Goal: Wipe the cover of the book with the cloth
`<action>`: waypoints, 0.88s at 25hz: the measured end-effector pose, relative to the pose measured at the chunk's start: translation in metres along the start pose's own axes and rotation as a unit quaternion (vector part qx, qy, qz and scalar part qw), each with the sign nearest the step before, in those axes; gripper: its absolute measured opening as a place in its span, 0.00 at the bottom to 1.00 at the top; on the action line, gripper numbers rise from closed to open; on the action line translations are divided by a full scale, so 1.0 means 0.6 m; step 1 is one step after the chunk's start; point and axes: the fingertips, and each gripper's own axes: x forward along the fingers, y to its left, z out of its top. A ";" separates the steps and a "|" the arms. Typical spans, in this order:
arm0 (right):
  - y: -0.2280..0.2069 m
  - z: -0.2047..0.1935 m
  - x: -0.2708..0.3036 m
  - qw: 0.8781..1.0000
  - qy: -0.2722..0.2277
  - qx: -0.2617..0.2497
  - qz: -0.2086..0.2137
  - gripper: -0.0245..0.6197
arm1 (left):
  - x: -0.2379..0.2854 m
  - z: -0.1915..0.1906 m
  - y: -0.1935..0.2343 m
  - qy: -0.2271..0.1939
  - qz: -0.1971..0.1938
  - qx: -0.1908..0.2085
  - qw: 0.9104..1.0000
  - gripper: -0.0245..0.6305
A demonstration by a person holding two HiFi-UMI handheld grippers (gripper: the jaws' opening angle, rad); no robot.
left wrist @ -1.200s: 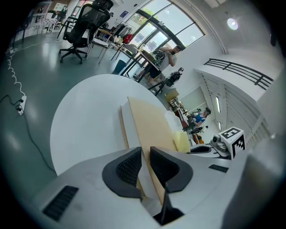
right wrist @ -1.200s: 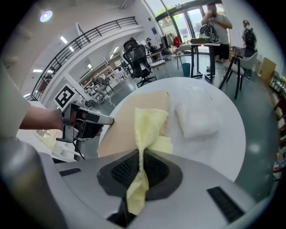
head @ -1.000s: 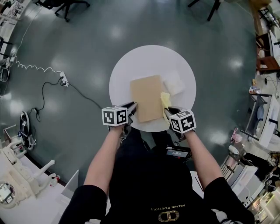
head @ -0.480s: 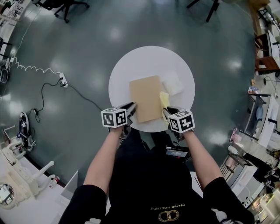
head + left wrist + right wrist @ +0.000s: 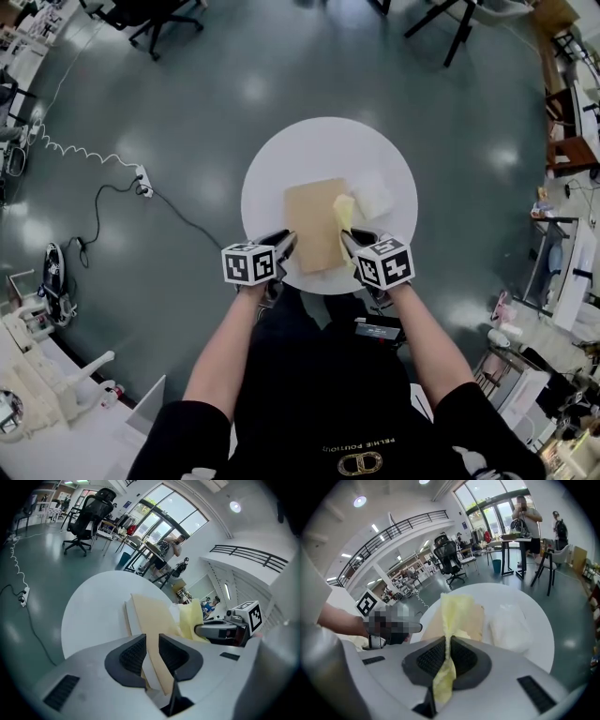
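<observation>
A tan-covered book (image 5: 312, 225) lies on the round white table (image 5: 281, 169). My left gripper (image 5: 284, 244) is shut on the book's near left corner; the cover (image 5: 150, 616) passes between its pads (image 5: 132, 654). My right gripper (image 5: 348, 238) is shut on a yellow cloth (image 5: 343, 212), which stands up from the jaws and drapes over the book's right edge. In the right gripper view the cloth (image 5: 454, 609) rises from the shut right gripper (image 5: 448, 654), with the book (image 5: 476, 618) behind it. The left gripper view shows the cloth (image 5: 190, 620) to the book's right.
A white folded cloth (image 5: 372, 194) lies on the table to the right of the book, also in the right gripper view (image 5: 508, 625). A power strip (image 5: 142, 175) and cables lie on the floor to the left. Office chairs (image 5: 150, 14) and furniture stand farther off.
The right gripper has carried the yellow cloth a little left, from beside the book's right edge onto it. The left gripper stays on the book's corner. The head camera has shifted slightly.
</observation>
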 end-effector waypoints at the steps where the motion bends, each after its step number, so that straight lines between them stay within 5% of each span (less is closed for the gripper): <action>1: 0.001 0.009 -0.002 1.000 -0.006 -0.003 0.000 0.16 | -0.003 0.004 -0.003 -0.004 -0.002 0.004 1.000 0.16; 22: 0.012 0.168 -0.115 0.987 -0.154 -0.030 -0.023 0.16 | -0.065 0.146 -0.120 -0.131 -0.033 0.103 0.985 0.08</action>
